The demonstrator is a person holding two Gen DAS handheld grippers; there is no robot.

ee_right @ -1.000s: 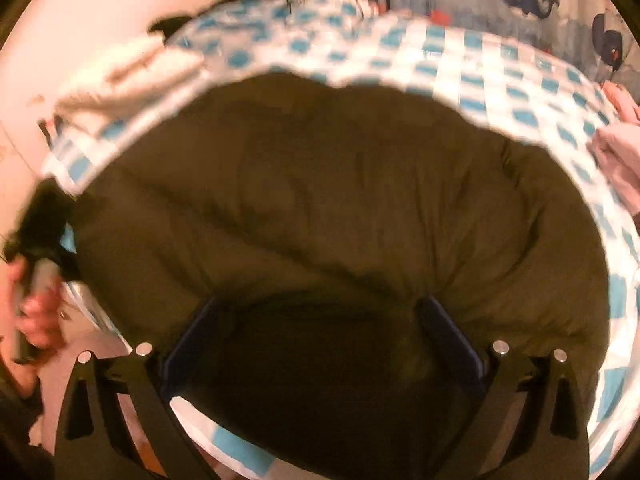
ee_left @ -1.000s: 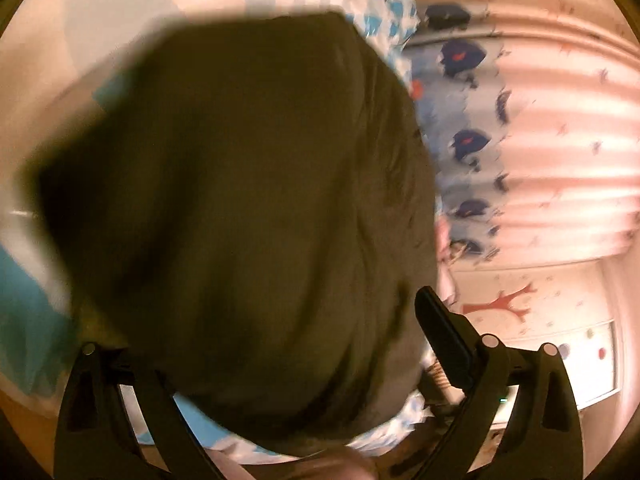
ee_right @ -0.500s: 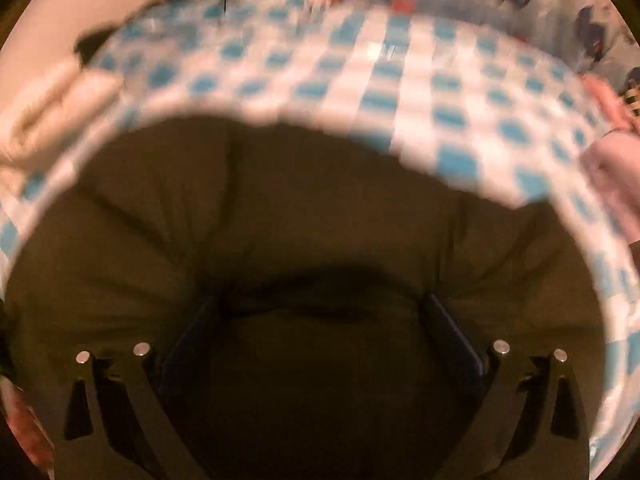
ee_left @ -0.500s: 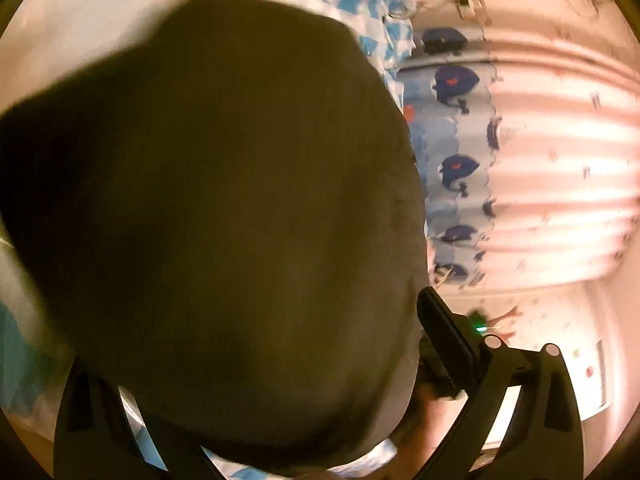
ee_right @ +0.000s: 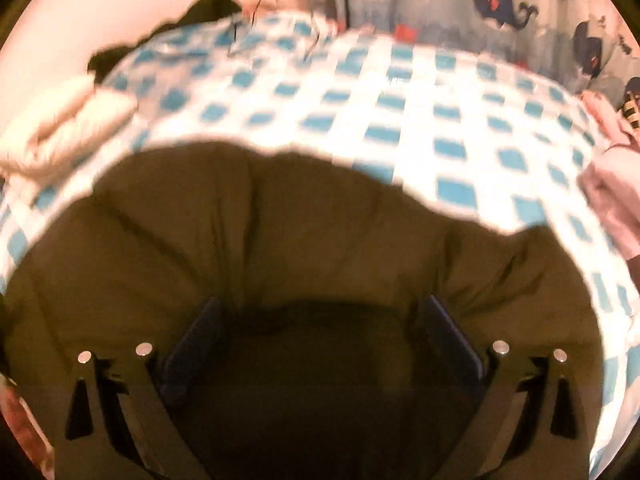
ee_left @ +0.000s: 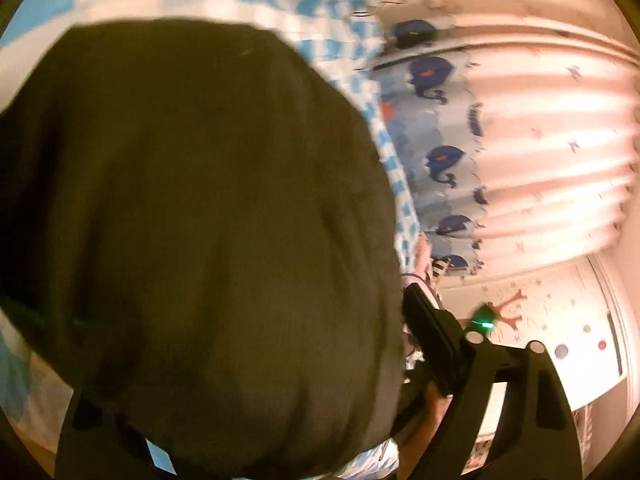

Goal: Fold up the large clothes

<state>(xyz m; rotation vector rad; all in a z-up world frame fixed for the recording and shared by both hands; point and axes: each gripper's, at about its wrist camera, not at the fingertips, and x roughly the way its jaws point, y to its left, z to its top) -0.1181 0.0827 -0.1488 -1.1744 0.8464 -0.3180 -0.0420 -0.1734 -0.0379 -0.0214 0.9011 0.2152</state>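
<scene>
A dark olive garment [ee_right: 280, 240] is seen bunched on a blue-and-white checked bed [ee_right: 400, 92], filling the lower half of both wrist views. The right gripper [ee_right: 320, 332] is pointed down into the cloth, its jaws standing wide with a deep fold of fabric sunk between them; whether the pads actually press on the cloth cannot be told. The left gripper [ee_left: 256, 384] is all but buried: only one finger [ee_left: 428, 344] is shown, at the garment's right edge, and the jaws are closing with cloth lying across the gap, though no firm pinch is visible. The garment is thus found directly ahead of and under both tools, its bulk spreading away from them across the bed towards a whale-print curtain [ee_right: 500, 4]. Neither hand can be judged clearly nearer. A pale folded item [ee_right: 60, 120] and pink cloth [ee_right: 612, 192] are left at the bed's margins.
</scene>
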